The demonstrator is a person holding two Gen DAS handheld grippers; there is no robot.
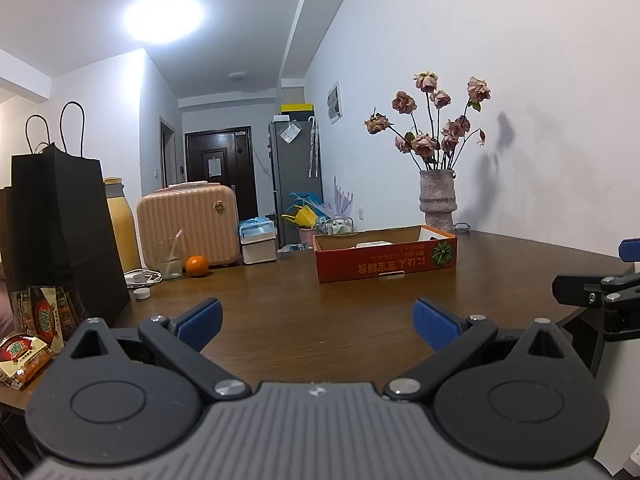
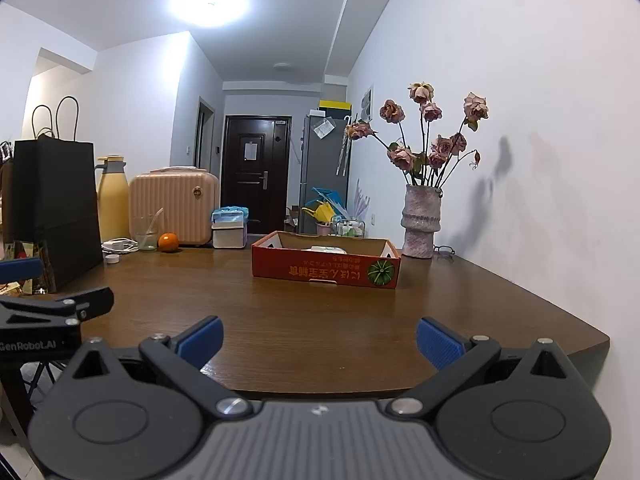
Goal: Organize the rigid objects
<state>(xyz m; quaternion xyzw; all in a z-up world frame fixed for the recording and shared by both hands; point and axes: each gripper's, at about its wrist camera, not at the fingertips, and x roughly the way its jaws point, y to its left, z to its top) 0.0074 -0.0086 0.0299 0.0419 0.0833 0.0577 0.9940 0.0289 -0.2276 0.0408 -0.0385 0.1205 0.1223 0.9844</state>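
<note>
My left gripper (image 1: 318, 326) is open and empty, low over the near part of the brown table (image 1: 280, 300). My right gripper (image 2: 320, 340) is open and empty at the table's near edge (image 2: 320, 392). A shallow red cardboard box (image 1: 386, 262) stands ahead at mid-table, with white items inside; it also shows in the right wrist view (image 2: 326, 270). An orange (image 1: 197, 266) lies at the far left beside a glass (image 1: 168, 258). The right gripper shows at the right edge of the left view (image 1: 600, 288); the left gripper shows at the left edge of the right view (image 2: 44, 312).
A black paper bag (image 1: 64, 232), snack packets (image 1: 28, 344), a yellow flask (image 1: 120, 228), a pink case (image 1: 188, 220), a white cable (image 1: 140, 278) and a small cap (image 1: 141, 294) stand at the left. A vase of dried roses (image 1: 437, 200) stands by the wall behind the box.
</note>
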